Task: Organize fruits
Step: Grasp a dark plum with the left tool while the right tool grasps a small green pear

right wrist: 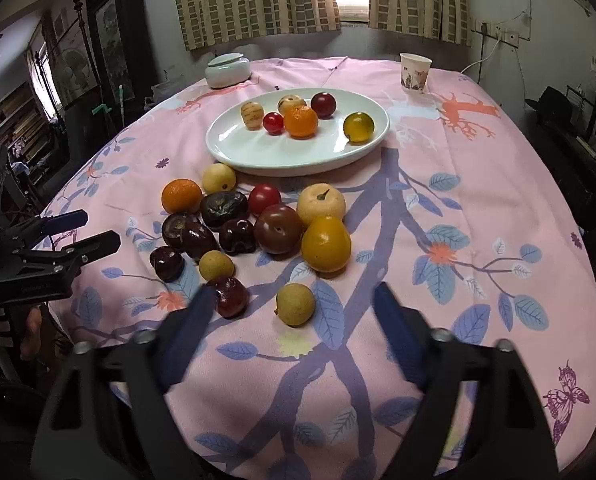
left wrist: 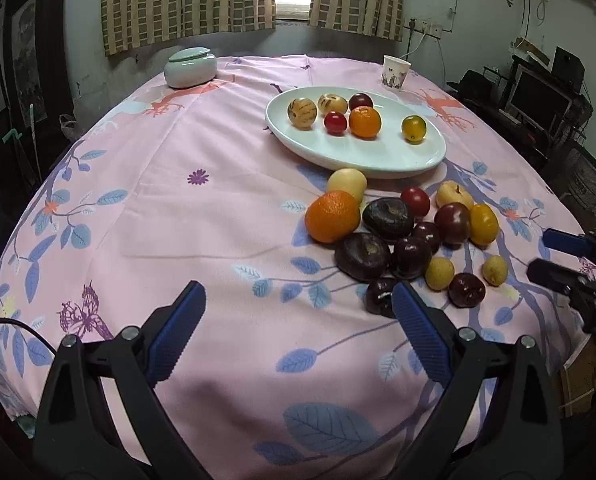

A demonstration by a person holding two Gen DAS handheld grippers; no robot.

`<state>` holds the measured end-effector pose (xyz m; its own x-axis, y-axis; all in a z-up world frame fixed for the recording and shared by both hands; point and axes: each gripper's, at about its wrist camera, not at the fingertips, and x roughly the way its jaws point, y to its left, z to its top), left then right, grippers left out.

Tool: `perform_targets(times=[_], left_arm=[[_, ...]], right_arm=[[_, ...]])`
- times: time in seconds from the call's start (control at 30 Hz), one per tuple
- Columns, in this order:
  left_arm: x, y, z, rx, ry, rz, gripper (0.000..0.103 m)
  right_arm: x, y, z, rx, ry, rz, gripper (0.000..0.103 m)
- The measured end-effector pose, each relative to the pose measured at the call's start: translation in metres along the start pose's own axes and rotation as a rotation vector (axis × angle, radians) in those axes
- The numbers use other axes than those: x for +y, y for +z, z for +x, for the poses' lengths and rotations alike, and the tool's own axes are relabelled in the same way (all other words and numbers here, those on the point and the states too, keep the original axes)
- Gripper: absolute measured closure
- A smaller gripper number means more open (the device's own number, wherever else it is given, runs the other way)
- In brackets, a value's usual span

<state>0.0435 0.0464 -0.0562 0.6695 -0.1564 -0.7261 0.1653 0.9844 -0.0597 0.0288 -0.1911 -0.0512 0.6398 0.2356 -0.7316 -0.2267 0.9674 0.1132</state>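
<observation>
A white oval plate (left wrist: 337,152) (right wrist: 258,152) holds several fruits, among them an orange (left wrist: 364,121) (right wrist: 301,121) and a yellow-green fruit (left wrist: 413,129) (right wrist: 358,127). In front of it a pile of loose fruits lies on the pink cloth: an orange (left wrist: 332,216) (right wrist: 181,195), dark chestnuts (left wrist: 361,257), plums (right wrist: 278,228), a yellow fruit (right wrist: 325,244), small pale yellow fruits (right wrist: 295,304). My left gripper (left wrist: 298,300) is open and empty, near the pile's left front. My right gripper (right wrist: 294,300) is open around the near small yellow fruit, above the cloth.
A pale green lidded jar (left wrist: 190,67) (right wrist: 228,70) stands at the far left of the table, a paper cup (left wrist: 395,72) (right wrist: 415,72) at the far right. The pink floral cloth (left wrist: 178,208) covers the round table. Furniture and a monitor (left wrist: 537,100) stand at the right.
</observation>
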Motion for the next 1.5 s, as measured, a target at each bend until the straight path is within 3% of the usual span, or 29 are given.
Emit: perform_targets(times=[0.1, 0.23, 0.3, 0.67, 0.73, 0.8, 0.87, 0.93, 0.97, 1.13, 1.33, 1.5], left_arm=[[-0.002, -0.008, -0.004, 0.002, -0.010, 0.003, 0.007], [-0.008, -0.011, -0.005, 0.009, -0.022, 0.012, 0.007], [-0.012, -0.011, -0.002, 0.014, -0.030, 0.020, 0.007], [-0.040, -0.017, 0.032, 0.041, -0.030, 0.095, 0.007], [-0.044, -0.017, 0.038, 0.039, -0.014, 0.102, 0.011], [-0.047, -0.017, 0.047, 0.060, -0.025, 0.111, 0.036], [-0.049, -0.016, 0.048, 0.044, -0.023, 0.111, 0.040], [-0.051, -0.016, 0.047, 0.036, -0.045, 0.117, 0.052], [-0.051, -0.015, 0.045, 0.037, -0.077, 0.116, 0.071], [-0.054, -0.014, 0.036, 0.023, -0.068, 0.124, 0.071], [-0.052, -0.016, 0.031, 0.023, -0.069, 0.114, 0.071], [-0.052, -0.016, 0.028, 0.018, -0.079, 0.113, 0.071]], right_arm=[[-0.002, -0.004, 0.015, 0.039, 0.027, 0.025, 0.055], [0.001, -0.010, 0.033, 0.079, 0.033, 0.015, 0.059], [0.001, -0.012, 0.044, 0.100, 0.020, 0.006, 0.074], [-0.001, -0.013, 0.025, 0.056, 0.028, 0.041, 0.075], [-0.004, -0.013, 0.023, 0.047, 0.028, 0.050, 0.075], [-0.008, -0.014, 0.023, 0.046, 0.033, 0.066, 0.075], [-0.010, -0.014, 0.024, 0.049, 0.037, 0.077, 0.075], [-0.010, -0.013, 0.024, 0.047, 0.038, 0.076, 0.075], [-0.010, -0.013, 0.023, 0.044, 0.039, 0.074, 0.075], [-0.007, -0.012, 0.021, 0.031, 0.043, 0.065, 0.075], [-0.009, -0.018, 0.035, 0.102, 0.021, 0.082, 0.075], [-0.012, -0.006, 0.045, 0.076, 0.011, 0.080, 0.075]])
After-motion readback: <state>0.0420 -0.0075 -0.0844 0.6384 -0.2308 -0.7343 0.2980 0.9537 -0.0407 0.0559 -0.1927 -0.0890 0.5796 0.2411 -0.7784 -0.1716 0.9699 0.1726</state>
